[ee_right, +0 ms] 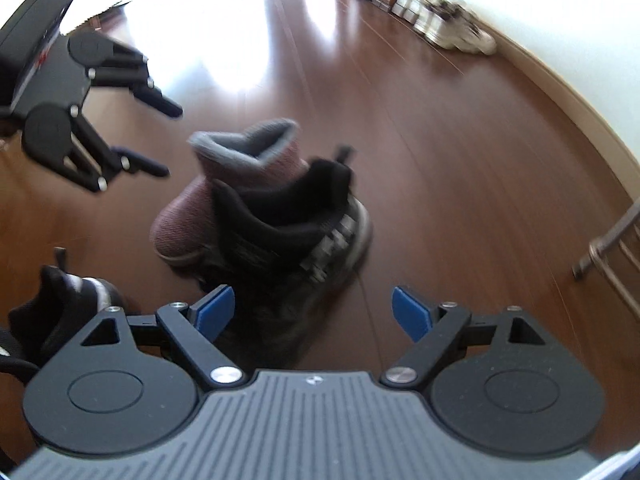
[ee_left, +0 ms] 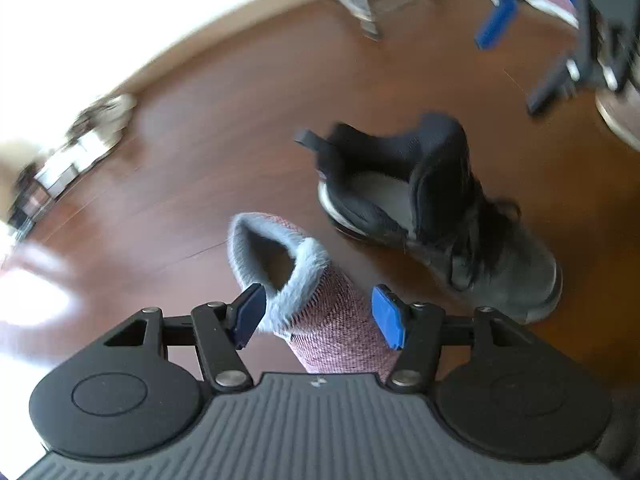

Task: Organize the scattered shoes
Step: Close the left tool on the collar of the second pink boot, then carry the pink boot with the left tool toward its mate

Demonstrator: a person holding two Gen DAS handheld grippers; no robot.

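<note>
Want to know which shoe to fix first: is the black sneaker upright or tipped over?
Upright: the black sneaker stands on its sole on the floor, opening facing up, beside the pink slipper.

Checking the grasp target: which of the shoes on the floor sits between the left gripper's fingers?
The pink knitted slipper boot with the blue-grey fleece cuff; the black sneaker lies beyond the left gripper, outside its open jaws.

I see the slipper boot touching the sneaker mid-floor (another sneaker apart), more shoes along the wall edge.

wood floor, metal rack legs & wall.
</note>
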